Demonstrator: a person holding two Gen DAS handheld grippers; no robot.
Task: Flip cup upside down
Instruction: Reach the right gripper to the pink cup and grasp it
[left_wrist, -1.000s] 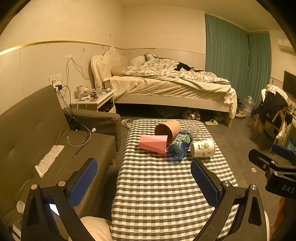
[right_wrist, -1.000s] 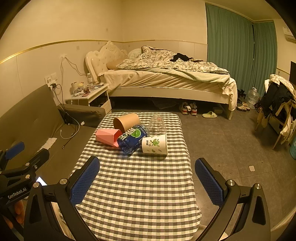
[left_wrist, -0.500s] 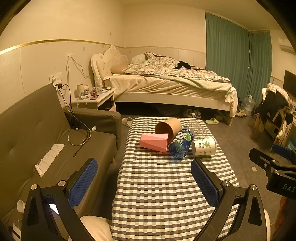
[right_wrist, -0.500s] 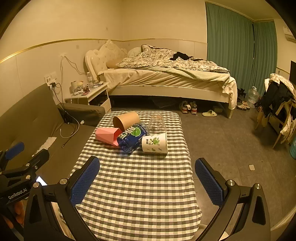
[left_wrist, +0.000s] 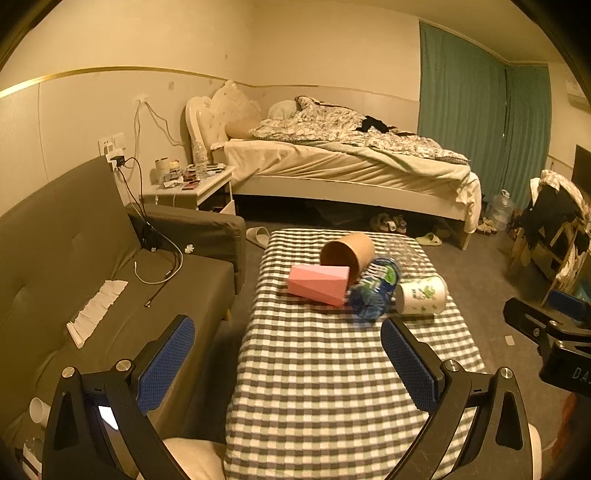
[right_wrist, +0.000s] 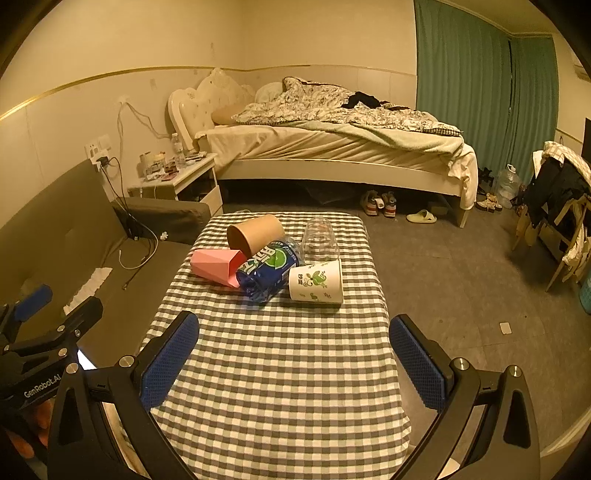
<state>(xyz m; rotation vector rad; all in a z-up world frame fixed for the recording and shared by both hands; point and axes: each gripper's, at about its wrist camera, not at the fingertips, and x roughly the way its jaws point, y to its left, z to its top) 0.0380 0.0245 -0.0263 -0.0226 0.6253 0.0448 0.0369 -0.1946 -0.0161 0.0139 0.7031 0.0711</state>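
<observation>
The white cup with green print (right_wrist: 316, 281) lies on its side in the far half of the checked table (right_wrist: 280, 369), close to the right edge, its mouth toward the right; it is the nearest of the cluster to both grippers, though which cup the task means is my guess. Touching it on the left lies a blue-labelled plastic bottle (right_wrist: 267, 269); against that, a pink faceted cup (right_wrist: 218, 266) on its side, and behind it a brown paper cup (right_wrist: 255, 233), also tipped over; a clear glass (right_wrist: 320, 240) stands mouth-down just behind the white cup, toward the far edge.

As for progress — nothing of the flip looks done; the white cup is neither upright nor inverted, and no finger is on it; reaching, gripping, turning and setting down on the rim all remain.

The right gripper (right_wrist: 293, 363) hangs over the near half of the table, its blue pads (right_wrist: 170, 360) spread wide with nothing between them, well apart from the cups; the left gripper (left_wrist: 286, 363) is likewise spread wide and empty over the near left edge — one pad (left_wrist: 406, 363) above the cloth, the other out over the sofa (left_wrist: 92, 266) side.
</observation>
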